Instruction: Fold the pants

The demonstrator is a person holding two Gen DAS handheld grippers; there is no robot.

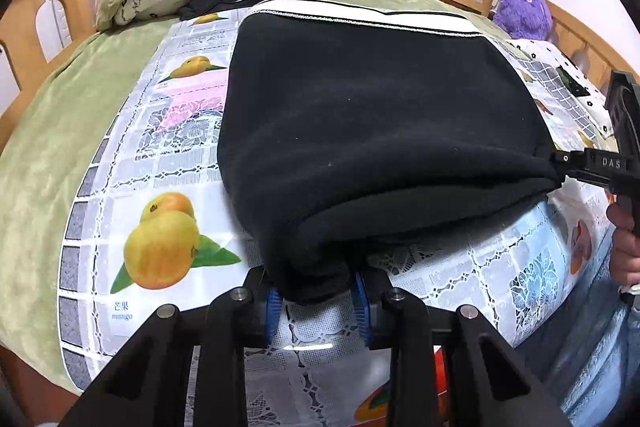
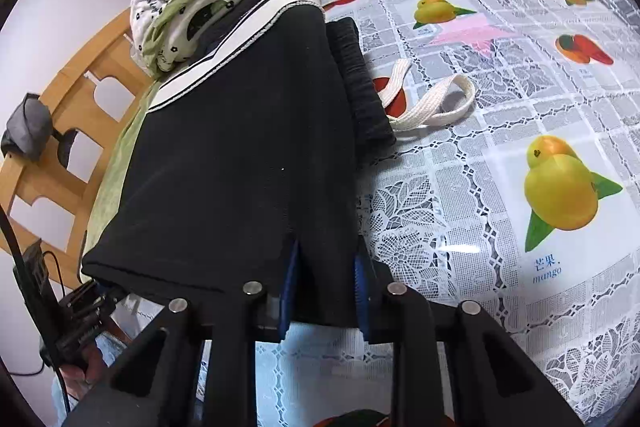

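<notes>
My left gripper [image 1: 318, 301] was clamped on a near corner of the black pants [image 1: 372, 131], blue pads [image 1: 362, 301] pinching the cloth. My right gripper [image 2: 326, 297] gripped the other near corner. The pants lay folded ahead of both grippers on the fruit-print tablecloth [image 2: 500, 155], their white drawstring [image 2: 432, 103] trailing right of my right gripper, beyond it.
</notes>
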